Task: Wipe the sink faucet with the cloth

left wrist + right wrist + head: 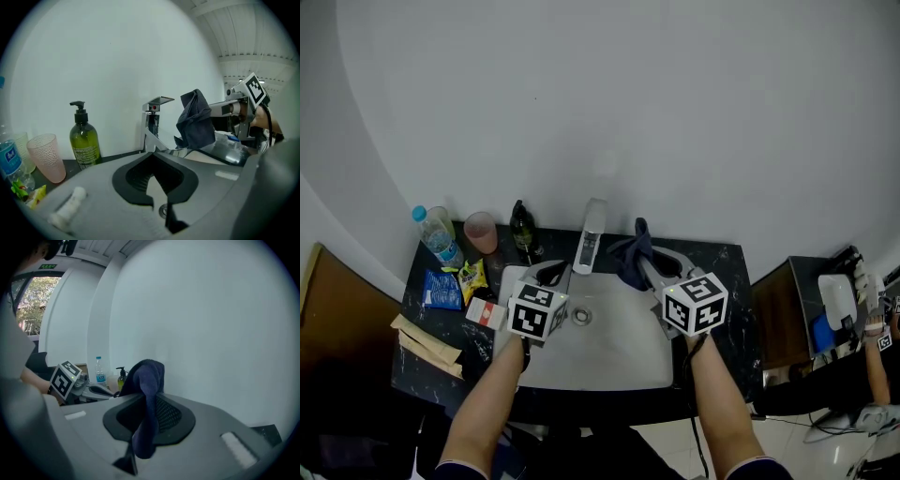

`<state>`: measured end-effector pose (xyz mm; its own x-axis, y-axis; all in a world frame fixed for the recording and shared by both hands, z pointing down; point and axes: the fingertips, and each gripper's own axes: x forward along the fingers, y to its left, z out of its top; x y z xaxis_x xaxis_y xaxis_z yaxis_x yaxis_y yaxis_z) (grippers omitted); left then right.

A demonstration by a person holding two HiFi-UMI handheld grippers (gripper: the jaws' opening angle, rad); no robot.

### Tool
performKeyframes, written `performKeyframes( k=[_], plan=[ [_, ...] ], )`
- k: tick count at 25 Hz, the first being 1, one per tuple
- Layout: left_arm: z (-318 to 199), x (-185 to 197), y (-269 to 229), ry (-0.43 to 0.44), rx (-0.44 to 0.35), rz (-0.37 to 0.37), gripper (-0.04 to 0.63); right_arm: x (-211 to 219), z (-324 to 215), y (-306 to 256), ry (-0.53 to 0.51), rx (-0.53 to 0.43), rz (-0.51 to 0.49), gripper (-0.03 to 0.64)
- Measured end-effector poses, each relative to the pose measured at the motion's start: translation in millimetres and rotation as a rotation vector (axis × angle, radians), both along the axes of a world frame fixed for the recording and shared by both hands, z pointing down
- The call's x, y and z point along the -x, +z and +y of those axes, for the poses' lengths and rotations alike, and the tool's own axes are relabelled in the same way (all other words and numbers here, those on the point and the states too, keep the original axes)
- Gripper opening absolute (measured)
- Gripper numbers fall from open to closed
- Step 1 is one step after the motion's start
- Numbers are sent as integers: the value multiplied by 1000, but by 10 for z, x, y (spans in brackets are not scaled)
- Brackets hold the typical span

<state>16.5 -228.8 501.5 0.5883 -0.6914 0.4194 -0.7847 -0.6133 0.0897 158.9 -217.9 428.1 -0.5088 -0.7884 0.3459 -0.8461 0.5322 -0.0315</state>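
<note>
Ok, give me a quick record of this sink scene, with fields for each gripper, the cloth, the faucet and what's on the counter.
left gripper: shut, nothing in it, over the left side of the sink
right gripper: shut on the dark blue cloth, which is held up
cloth position: just right of the faucet in the head view; contact cannot be told
faucet: upright at the back of the sink
counter, left end: water bottle, pink cup, green soap bottle, snack packets

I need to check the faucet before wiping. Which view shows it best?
The left gripper view: the faucet stands side-on, handle and spout clear. The head view shows it from above, small. The right gripper view does not show it.
</note>
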Motion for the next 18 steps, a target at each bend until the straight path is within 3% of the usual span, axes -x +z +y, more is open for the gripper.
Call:
performKeyframes(
  k=[7, 18],
  plan=[
    [56, -199, 30, 19, 6, 0, 2, -136, 28, -2, 8, -2, 5, 55],
    [121, -192, 12, -23, 10, -18, 2, -35, -287, -397, -32, -92, -7, 55]
  ],
)
